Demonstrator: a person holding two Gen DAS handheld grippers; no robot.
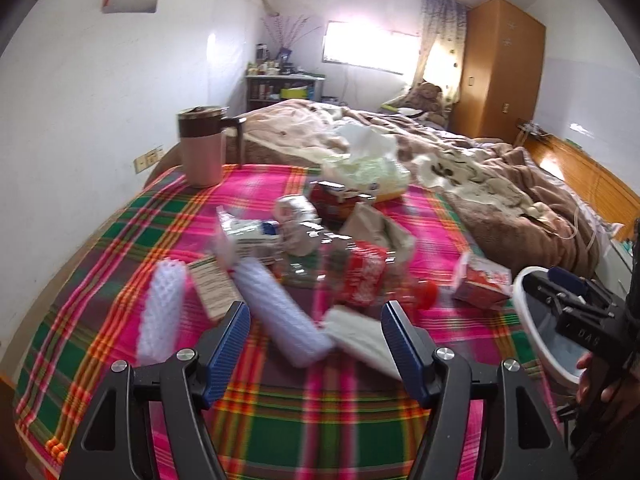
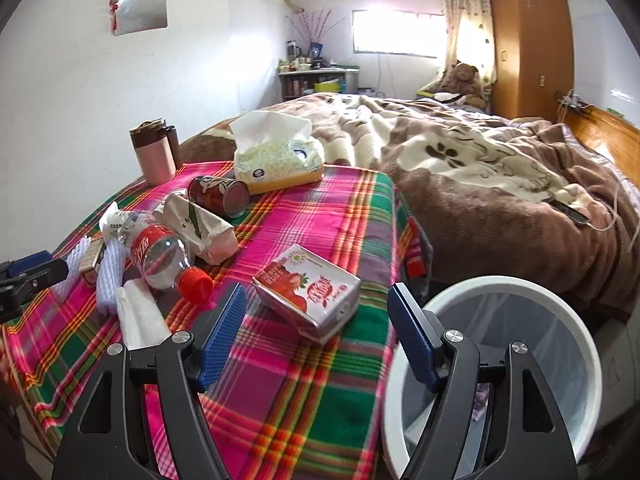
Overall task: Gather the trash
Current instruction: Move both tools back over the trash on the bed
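Hovering right tool (image 2: 314, 330), agape above carton (image 2: 308, 292)

Sunlit bedroom (image 2: 396, 32), unmade bed (image 2: 480, 168), wardrobe (image 2: 528, 40)

My left wrist camera looks low across the plaid tablecloth (image 1: 120, 248) toward the bed; my right wrist camera sits further right, sharing the cola bottle (image 2: 162, 254).
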